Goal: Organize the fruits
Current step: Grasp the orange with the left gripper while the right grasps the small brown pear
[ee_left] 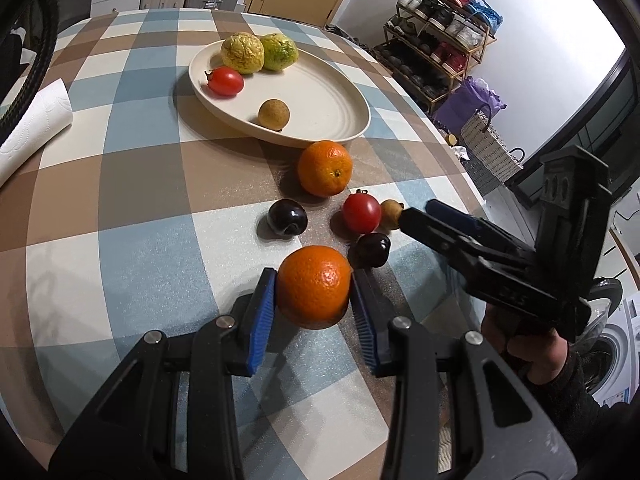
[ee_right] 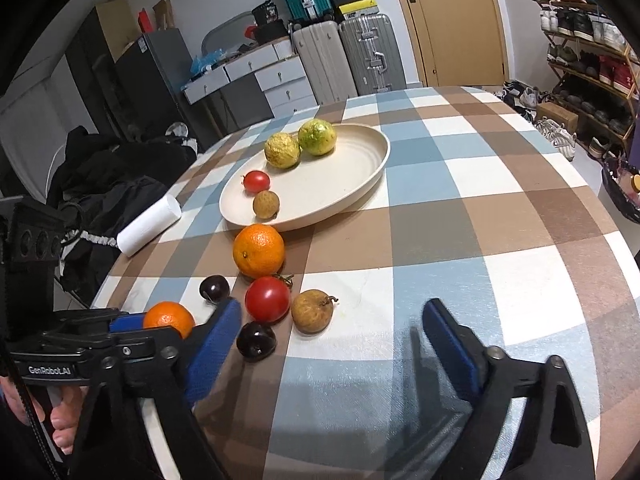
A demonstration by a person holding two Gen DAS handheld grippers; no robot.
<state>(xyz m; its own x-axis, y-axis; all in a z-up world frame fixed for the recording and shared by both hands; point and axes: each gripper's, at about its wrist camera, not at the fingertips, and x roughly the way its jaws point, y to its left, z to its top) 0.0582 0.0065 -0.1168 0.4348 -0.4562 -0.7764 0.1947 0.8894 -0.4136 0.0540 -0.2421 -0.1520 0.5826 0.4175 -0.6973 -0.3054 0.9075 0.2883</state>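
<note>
My left gripper (ee_left: 313,296) is shut on an orange (ee_left: 314,286), its blue pads against both sides; the same orange shows in the right wrist view (ee_right: 169,319). On the checked table lie a second orange (ee_left: 325,168), a red tomato (ee_left: 361,213), two dark plums (ee_left: 287,217) (ee_left: 370,249) and a small brown fruit (ee_left: 390,213). The cream plate (ee_left: 320,92) holds two yellow-green fruits (ee_left: 242,53) (ee_left: 279,51), a tomato (ee_left: 225,81) and a small brown fruit (ee_left: 273,114). My right gripper (ee_right: 332,320) is open and empty, just near of the brown fruit (ee_right: 312,311).
A white paper roll (ee_left: 34,124) lies at the table's left edge. A shoe rack (ee_left: 440,32) and a basket (ee_left: 490,148) stand beyond the right edge. Suitcases (ee_right: 344,52) and drawers (ee_right: 256,80) stand behind the table.
</note>
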